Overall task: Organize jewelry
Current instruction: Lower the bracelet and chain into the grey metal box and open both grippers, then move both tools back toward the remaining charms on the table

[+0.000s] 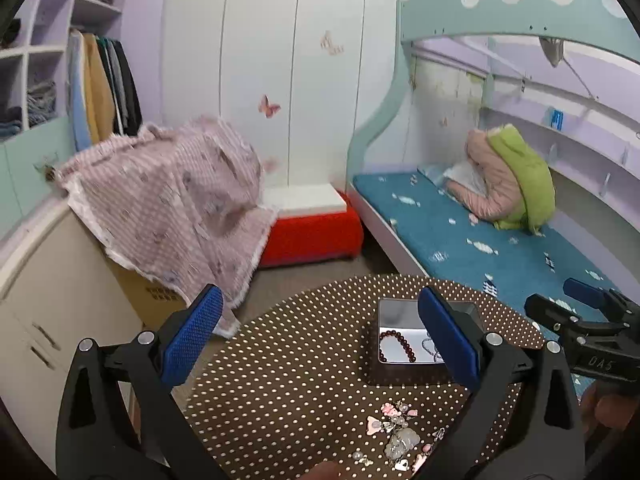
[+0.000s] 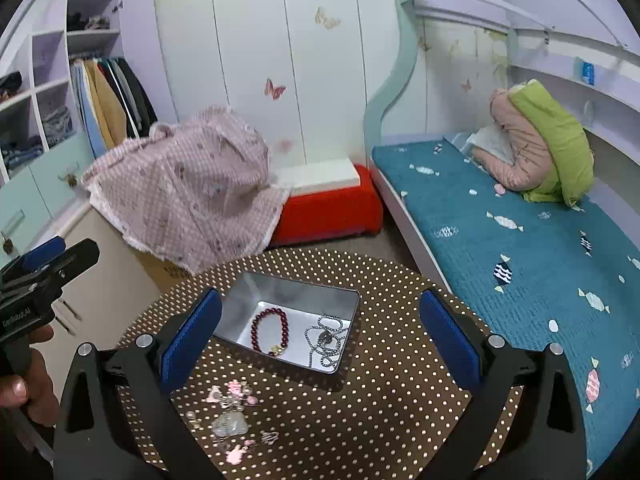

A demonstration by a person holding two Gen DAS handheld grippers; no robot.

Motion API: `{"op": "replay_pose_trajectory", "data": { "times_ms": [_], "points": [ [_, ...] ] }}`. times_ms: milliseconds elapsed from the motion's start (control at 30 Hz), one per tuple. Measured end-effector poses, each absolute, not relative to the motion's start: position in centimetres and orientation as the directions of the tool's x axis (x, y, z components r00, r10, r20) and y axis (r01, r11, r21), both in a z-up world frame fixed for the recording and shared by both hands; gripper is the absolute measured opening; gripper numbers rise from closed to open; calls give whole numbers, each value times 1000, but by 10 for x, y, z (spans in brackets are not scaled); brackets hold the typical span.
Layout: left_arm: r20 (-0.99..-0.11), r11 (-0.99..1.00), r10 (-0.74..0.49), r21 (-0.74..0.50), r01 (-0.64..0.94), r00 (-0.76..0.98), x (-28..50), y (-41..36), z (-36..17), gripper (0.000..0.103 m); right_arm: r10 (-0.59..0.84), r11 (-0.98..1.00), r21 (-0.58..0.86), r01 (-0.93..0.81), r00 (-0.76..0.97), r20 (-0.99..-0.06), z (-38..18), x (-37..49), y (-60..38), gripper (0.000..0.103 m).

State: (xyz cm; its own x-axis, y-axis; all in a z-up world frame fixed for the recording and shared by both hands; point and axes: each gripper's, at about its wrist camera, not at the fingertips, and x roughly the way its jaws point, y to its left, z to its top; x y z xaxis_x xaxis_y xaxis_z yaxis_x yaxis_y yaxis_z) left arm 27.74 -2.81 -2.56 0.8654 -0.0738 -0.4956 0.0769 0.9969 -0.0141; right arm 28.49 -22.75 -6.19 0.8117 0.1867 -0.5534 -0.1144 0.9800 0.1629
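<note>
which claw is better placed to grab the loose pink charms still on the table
Left, probably. The pink charms lie between the open left claw fingers, close below it. For the right claw, also open, they sit off toward its left finger; the tin is centred instead.

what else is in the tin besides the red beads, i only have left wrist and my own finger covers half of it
Observer: A silver chain necklace lies in the metal tin, to the right of the dark red bead bracelet in the right wrist view.
Operator: do they touch
Observer: No, bare tin floor shows between them.
Operator: right tool holding anything
Observer: No, the right tool is open, with nothing between its blue pads.
Operator: whats left outside the tin
Observer: A loose pile of pink and pearl charms lies on the dotted tablecloth, on the near side of the tin.
</note>
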Motion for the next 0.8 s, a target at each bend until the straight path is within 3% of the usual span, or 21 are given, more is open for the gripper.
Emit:
{"op": "replay_pose_trajectory", "data": {
  "times_ms": [233, 800],
  "points": [
    [-413, 999, -33, 16, 43, 910, 227, -23, -3, 98, 192, 975, 193, -108, 847, -496, -42, 245, -233, 95],
    [-344, 998, -56, -38, 45, 937, 154, -12, 12, 98, 141, 984, 156, -84, 905, -401, -17, 186, -221, 95]
  ]
}}
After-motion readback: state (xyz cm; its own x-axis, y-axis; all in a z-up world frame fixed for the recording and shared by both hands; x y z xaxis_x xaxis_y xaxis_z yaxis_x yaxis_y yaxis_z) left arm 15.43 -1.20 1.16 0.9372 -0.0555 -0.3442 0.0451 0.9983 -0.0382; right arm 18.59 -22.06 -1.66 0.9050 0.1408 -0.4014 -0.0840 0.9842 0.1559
